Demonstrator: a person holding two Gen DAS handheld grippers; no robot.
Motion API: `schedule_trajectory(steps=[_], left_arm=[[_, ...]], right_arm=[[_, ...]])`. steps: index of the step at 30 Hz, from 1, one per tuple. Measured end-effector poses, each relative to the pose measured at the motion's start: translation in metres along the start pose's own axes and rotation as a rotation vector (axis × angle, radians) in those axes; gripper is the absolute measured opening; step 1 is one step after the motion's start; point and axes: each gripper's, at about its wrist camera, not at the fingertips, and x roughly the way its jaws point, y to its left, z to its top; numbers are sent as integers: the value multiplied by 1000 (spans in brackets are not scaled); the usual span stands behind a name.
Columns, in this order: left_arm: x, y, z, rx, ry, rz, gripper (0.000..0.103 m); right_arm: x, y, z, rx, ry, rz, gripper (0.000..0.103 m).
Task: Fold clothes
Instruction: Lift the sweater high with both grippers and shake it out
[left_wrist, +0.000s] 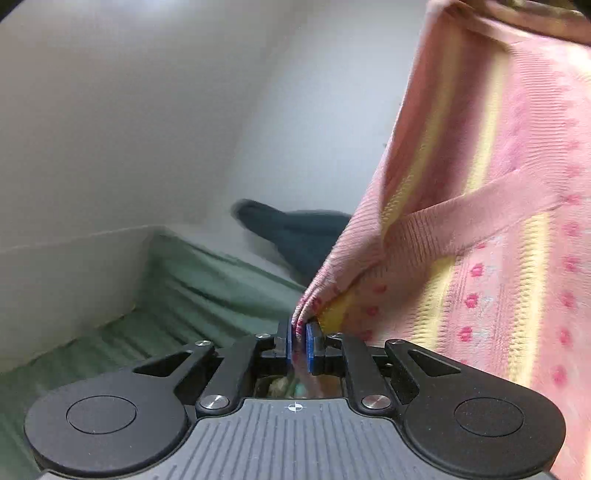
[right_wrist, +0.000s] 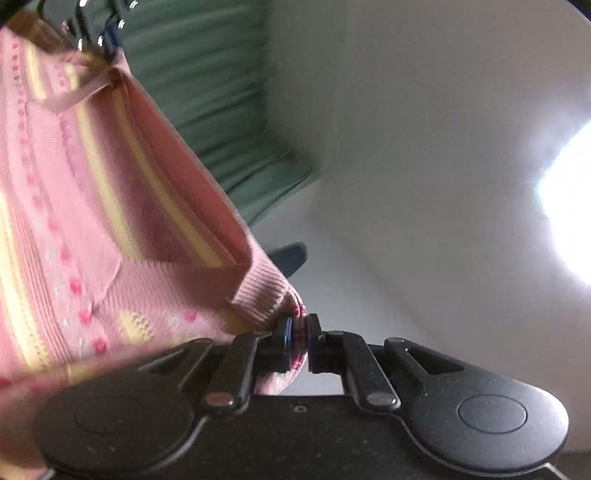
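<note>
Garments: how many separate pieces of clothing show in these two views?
2. The pink striped knit hangs between the left gripper and the right gripper; a dark garment lies behind on the green bedding. Others may be hidden.

Soft indoor light, blown-out glare at right, motion blur, fisheye-bent edges.

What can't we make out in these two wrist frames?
- Pink sweater: cut off by the left-view edge; full shape unknown.
- Dark garment: blurred, partly behind the sweater; type unclear.
- Left gripper, right gripper: fabric covers the pads.
- Right view: glare washes out the wall.
</note>
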Motion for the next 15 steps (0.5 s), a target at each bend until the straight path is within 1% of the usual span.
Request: schedule_trajectory(steps=[1, 3, 4, 6, 7, 9, 10, 11, 13, 15], left_arm=[[-1, -7, -1, -7, -13, 7, 10], [-1, -14, -7, -57, -11, 23, 10], [-5, -13, -8, -93, -19, 42, 10], [-17, -13, -9, -129, -52, 102, 10], [-19, -12, -9, -140, -57, 116, 10], [-22, -9, -4, -151, -65, 132, 10], [-25, -7, 0, -150, -70, 138, 10], [-46, 12, -7, -144, -82, 158, 10], [-72, 27, -2, -136, -130, 237, 10], [-96, 39, 6, -129, -180, 319, 10]], right_arm=[[-2, 6, -3, 13, -5, -3, 8], [3, 15, -13, 26, 37, 12, 8], [-2, 16, -14, 31, 34, 8, 8], [-15, 14, -11, 38, -2, -35, 8], [-21, 13, -10, 42, -20, -58, 8], [-19, 12, -14, 42, -1, -66, 8], [-23, 7, -13, 62, -11, -69, 8], [-31, -1, -9, 96, -35, -87, 8], [-51, -22, -2, 158, -91, -143, 8], [-73, -42, 3, 178, -163, -239, 8]])
